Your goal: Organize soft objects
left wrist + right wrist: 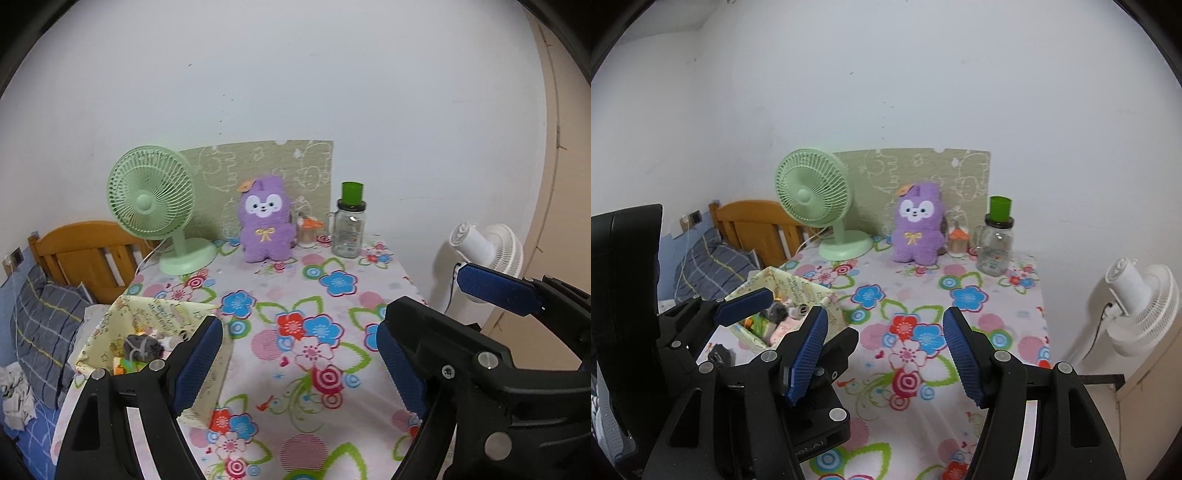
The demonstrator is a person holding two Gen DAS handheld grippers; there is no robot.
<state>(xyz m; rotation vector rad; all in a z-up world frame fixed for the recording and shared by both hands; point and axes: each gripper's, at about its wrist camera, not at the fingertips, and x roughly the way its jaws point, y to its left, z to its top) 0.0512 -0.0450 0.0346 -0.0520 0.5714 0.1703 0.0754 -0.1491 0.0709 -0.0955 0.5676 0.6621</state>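
Both grippers, left gripper (pixel 299 363) and right gripper (pixel 884 354), hover spread and empty; fabric basket (pixel 812 291) holds several soft items, purple plush (pixel 918 225) remains out.

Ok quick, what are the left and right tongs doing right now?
Left tongs: open, holding nothing.
Right tongs: open, holding nothing.

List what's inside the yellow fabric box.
The box holds small soft items: a grey one, pink and white ones, something green and orange. Its walls and the left gripper hide the rest.
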